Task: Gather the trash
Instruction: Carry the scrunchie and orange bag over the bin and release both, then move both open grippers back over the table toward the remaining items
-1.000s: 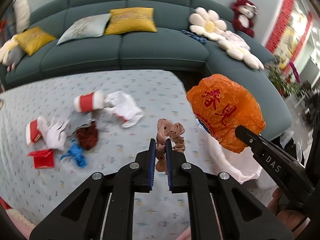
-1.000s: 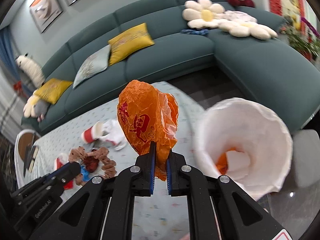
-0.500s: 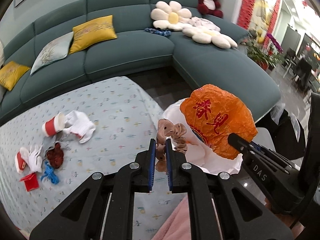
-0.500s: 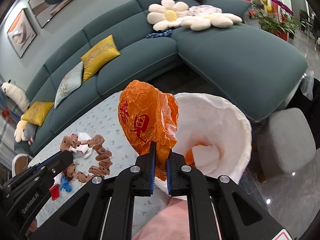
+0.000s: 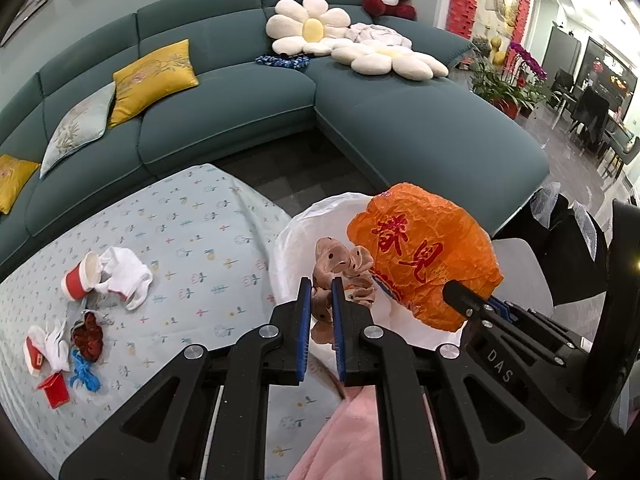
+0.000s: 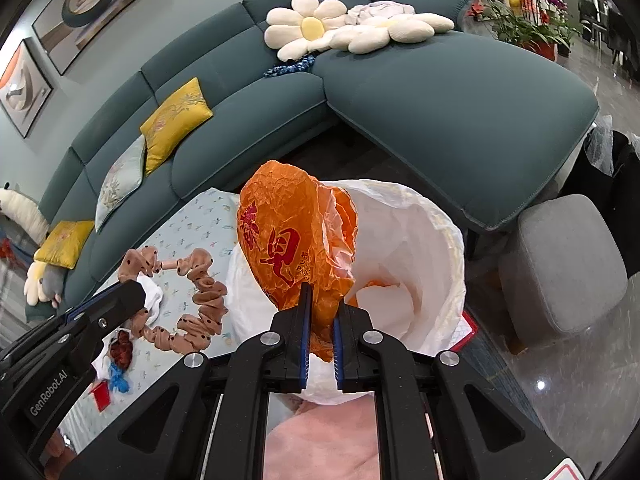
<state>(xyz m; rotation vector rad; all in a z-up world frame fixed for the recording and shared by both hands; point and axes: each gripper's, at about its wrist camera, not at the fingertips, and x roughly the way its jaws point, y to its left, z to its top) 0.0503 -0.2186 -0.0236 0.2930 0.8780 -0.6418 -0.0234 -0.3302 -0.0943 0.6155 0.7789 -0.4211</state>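
My left gripper [image 5: 319, 292] is shut on a tan polka-dot scrunchie [image 5: 340, 264] and holds it at the near rim of a white trash bag [image 5: 296, 236]. The scrunchie also shows in the right wrist view [image 6: 200, 292], hanging as a loop beside the bag. My right gripper [image 6: 320, 300] is shut on a crumpled orange plastic bag [image 6: 288, 240] with red characters, held over the white trash bag's open mouth [image 6: 420, 240]. The orange bag also shows in the left wrist view [image 5: 424, 256]. Some orange and white trash lies inside the trash bag [image 6: 380, 292].
A table with a pale patterned cloth [image 5: 192, 240] holds a red paper cup [image 5: 78, 280], white crumpled tissue [image 5: 124, 276], a dark red scrap [image 5: 90, 330], a blue string [image 5: 82, 372] and a red box [image 5: 54, 390]. A teal sofa [image 5: 360, 128] stands behind; a grey stool [image 6: 560, 272] at right.
Both grippers have moved right, away from the table's litter and toward the white trash bag. The orange bag now hangs over the bag's mouth and the scrunchie is at its rim.
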